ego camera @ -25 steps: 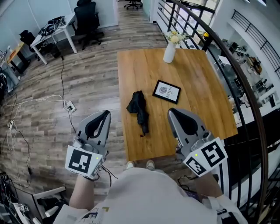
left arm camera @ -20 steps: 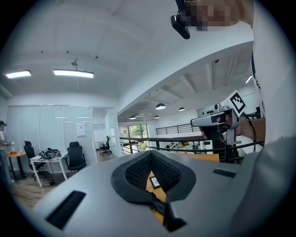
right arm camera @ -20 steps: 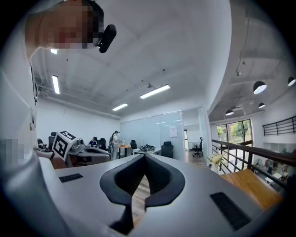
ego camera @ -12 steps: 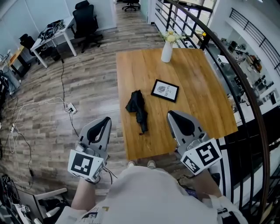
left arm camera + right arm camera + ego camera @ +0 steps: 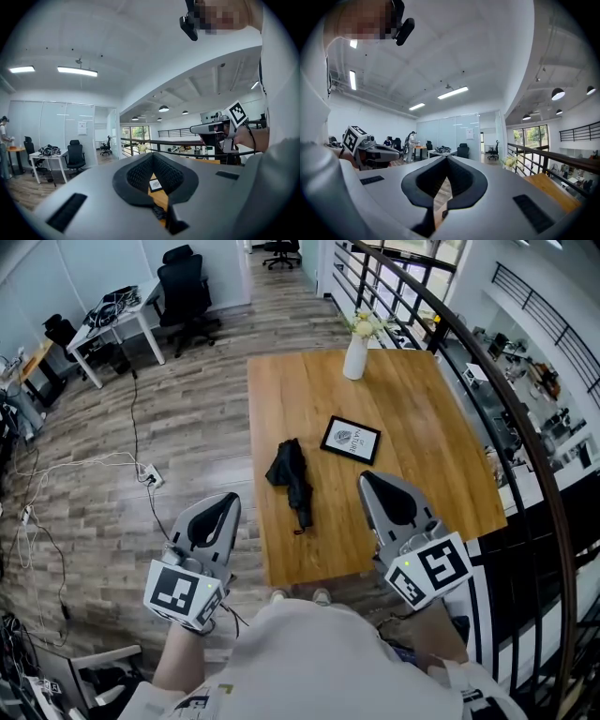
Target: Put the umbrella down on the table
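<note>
A folded black umbrella (image 5: 292,478) lies on the wooden table (image 5: 412,427), near its left edge and apart from both grippers. In the head view my left gripper (image 5: 226,498) hangs over the floor, left of the table's near corner, shut with nothing in it. My right gripper (image 5: 367,480) is over the table's near right part, also shut and empty. In the left gripper view, the left gripper (image 5: 152,157) has its pads meeting at the tip, and the table shows through the hollow between them. The right gripper (image 5: 446,158) looks the same in its own view.
A framed picture (image 5: 351,439) lies right of the umbrella. A white vase with flowers (image 5: 355,352) stands at the table's far edge. A dark railing (image 5: 487,381) curves along the right. Cables (image 5: 141,465) trail over the wood floor; office chairs (image 5: 186,292) and a desk (image 5: 117,306) stand far left.
My left gripper has shifted a little to the right and lower in the picture. The umbrella and my right gripper have stayed as they were.
</note>
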`<state>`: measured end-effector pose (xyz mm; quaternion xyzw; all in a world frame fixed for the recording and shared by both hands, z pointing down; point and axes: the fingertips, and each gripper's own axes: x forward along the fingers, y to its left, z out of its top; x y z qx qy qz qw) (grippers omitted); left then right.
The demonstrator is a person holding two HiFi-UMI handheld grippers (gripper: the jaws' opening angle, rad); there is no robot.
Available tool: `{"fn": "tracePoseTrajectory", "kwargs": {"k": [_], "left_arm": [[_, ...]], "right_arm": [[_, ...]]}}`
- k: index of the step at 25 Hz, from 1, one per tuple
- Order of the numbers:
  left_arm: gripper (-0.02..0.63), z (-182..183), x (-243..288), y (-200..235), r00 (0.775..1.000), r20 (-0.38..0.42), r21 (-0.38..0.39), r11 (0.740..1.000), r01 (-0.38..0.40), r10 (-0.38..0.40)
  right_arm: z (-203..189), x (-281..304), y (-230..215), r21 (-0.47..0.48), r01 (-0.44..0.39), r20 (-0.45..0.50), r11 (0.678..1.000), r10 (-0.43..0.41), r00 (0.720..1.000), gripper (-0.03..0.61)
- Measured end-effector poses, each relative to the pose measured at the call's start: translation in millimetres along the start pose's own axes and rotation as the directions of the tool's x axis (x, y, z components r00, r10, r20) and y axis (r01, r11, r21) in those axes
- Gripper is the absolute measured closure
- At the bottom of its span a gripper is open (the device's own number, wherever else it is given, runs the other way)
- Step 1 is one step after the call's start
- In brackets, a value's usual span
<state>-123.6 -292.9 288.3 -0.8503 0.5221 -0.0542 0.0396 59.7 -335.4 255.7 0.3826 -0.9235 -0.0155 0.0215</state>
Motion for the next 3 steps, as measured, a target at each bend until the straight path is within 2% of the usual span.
{"fn": "tracePoseTrajectory", "kwargs": {"k": [3], "left_arm": [[0.597, 0.3, 3.1, -1.6, 1.0, -0.003, -0.004, 1.0, -0.005, 0.005]], "right_arm": [[7.0, -1.4, -8.7, -0.023, 0.012, 0.012, 1.0, -0.011, 1.0, 0.552]]}}
